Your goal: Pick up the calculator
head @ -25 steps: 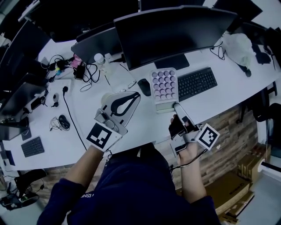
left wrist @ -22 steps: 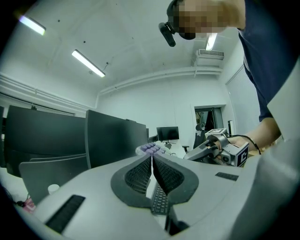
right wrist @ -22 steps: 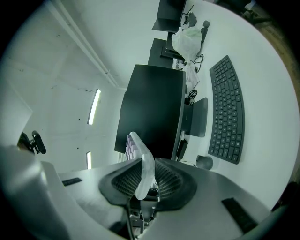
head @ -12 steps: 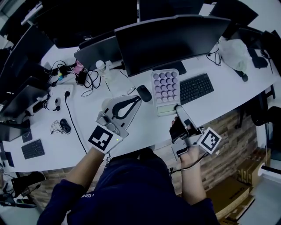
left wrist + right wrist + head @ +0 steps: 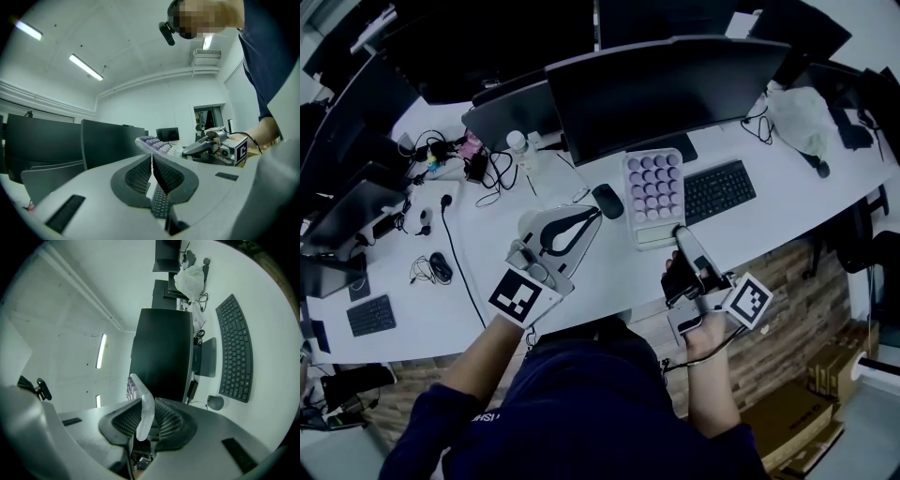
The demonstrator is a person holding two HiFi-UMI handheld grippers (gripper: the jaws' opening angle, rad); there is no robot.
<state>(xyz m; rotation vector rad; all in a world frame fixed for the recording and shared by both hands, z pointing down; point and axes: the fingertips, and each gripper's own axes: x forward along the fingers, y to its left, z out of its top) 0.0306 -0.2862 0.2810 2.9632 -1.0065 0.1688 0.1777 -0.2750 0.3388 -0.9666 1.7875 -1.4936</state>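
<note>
The calculator, white with round purple keys, hangs over the white desk in front of the monitor. My right gripper is shut on its near edge, and the right gripper view shows it edge-on between the ribbed pads. To the left, my left gripper hovers over the desk with nothing in it. Its own view shows the left gripper shut, pads touching, with the calculator and the right gripper to its right.
A large dark monitor stands behind the calculator, with a black keyboard to its right and a black mouse to its left. Cables and plugs lie at the far left, a white plastic bag at the far right.
The right gripper has lifted the calculator a little off the desk. The left gripper has stayed where it was.
</note>
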